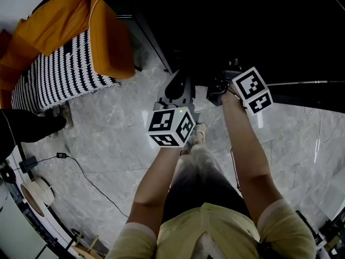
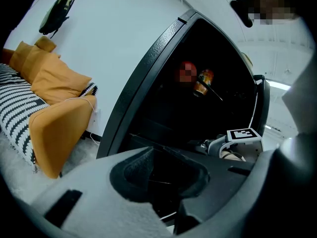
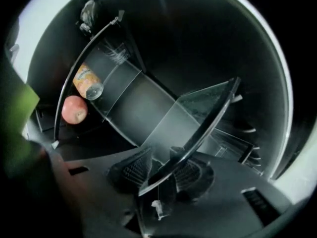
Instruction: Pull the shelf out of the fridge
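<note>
Here, head view, stance: the person faces the open fridge (image 1: 253,26) with both arms stretched toward its dark lower part, probably so a pull can run straight back out of it.
Head view, left gripper (image 1: 179,86): sits at the fridge's front edge, while the right gripper (image 1: 220,88) beside it reaches further inside.
Left gripper view, jaws: closed together, with nothing visible pinched between them. It looks parked there to steady things, not to carry.
Left gripper view, surroundings: an orange cushion (image 2: 54,128) lies outside the fridge, left of its door frame, and a bottle (image 2: 204,81) sits deep inside.
Right gripper view, shelf (image 3: 198,128): a glass sheet inside the fridge, slanting across this view, with its front rim toward the opening and running between the right pads.
Right gripper view, jaws: fairly wide apart and straddling that rim. The pads do not visibly press on it, so nothing is gripped yet.
Right gripper view, contents: an apple (image 3: 74,109) and the bottle lie deeper in the fridge, left of the shelf. Whether they rest on it cannot be told.
Judgement, next: the pads likely need to close on the rim before any pull.
</note>
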Tool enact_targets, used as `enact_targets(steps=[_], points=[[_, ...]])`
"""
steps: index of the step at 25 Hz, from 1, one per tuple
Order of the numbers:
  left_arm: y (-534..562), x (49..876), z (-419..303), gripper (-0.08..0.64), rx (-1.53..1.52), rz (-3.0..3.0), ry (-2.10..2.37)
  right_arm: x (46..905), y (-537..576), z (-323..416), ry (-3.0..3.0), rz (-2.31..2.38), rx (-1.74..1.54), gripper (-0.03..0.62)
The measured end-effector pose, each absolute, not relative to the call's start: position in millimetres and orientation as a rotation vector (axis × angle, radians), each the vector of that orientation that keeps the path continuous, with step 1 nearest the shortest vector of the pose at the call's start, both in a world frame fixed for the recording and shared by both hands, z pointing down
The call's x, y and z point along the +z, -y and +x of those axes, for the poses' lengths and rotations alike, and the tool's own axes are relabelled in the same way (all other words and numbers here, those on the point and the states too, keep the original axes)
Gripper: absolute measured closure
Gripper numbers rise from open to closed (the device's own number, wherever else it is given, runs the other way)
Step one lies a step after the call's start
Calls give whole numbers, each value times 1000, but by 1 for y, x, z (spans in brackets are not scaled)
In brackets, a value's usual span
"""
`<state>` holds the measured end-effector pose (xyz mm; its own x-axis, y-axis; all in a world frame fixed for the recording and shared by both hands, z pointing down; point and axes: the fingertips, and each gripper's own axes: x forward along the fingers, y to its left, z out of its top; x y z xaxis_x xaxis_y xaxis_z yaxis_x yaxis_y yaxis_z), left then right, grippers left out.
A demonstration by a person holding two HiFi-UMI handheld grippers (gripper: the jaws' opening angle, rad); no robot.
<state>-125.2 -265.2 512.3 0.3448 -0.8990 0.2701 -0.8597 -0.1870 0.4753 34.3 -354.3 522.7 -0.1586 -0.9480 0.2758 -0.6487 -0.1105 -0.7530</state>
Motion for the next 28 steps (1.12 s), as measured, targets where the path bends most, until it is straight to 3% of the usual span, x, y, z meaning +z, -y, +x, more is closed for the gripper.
enact_targets(steps=[25, 28], points=[[242, 513, -113, 514, -218, 2001, 1412, 527, 300, 32, -1815, -1711, -1180, 460], [241, 514, -106, 472, -268, 1978, 1352, 528, 295, 33, -1823, -1705, -1179, 460]])
